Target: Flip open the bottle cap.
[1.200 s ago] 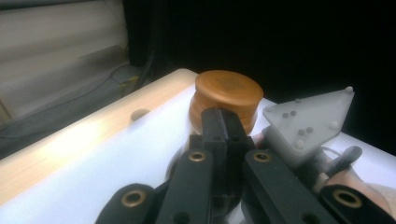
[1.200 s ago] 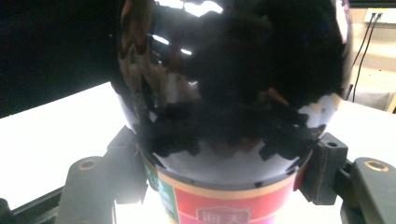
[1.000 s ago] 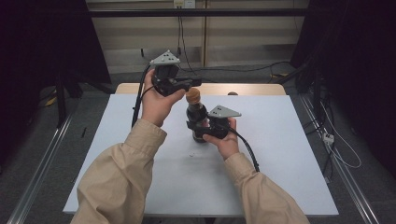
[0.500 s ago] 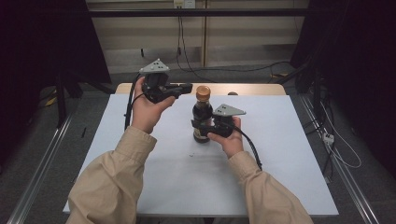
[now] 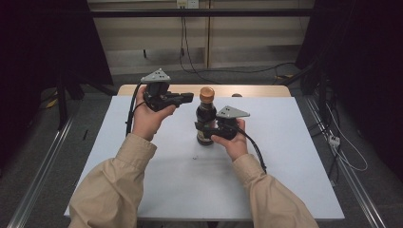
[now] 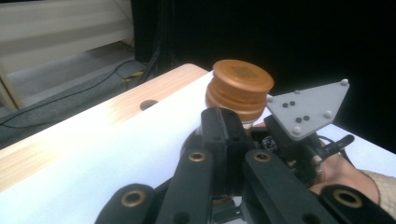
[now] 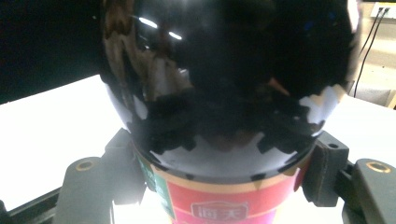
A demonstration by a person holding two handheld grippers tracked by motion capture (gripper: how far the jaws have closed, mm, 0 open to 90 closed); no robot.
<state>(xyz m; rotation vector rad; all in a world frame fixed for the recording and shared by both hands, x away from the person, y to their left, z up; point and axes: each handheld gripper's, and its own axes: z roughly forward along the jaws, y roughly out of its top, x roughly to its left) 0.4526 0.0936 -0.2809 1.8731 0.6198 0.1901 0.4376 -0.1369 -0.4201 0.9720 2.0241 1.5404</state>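
Observation:
A dark glass bottle [image 5: 205, 118] with an orange cap [image 5: 206, 93] stands upright on the white table [image 5: 142, 161]. My right gripper [image 5: 204, 129] is shut on the bottle's lower body from the right. In the right gripper view its pads [image 7: 123, 163] press both sides of the bottle [image 7: 224, 84], just above the red label. My left gripper [image 5: 189, 98] is shut and holds nothing. It hangs in the air just left of the cap, pointing at it. In the left gripper view its closed jaws reach up to just below the cap [image 6: 240, 86].
A wooden strip [image 5: 142, 89] with a hole runs along the table's far edge. Metal rails [image 5: 43, 166] flank the table on the floor. Cables [image 5: 342, 142] lie on the floor at the right, and dark curtains hang on both sides.
My left gripper has drawn back to the left and sunk a little, uncovering the orange cap. The right gripper has stayed on the bottle.

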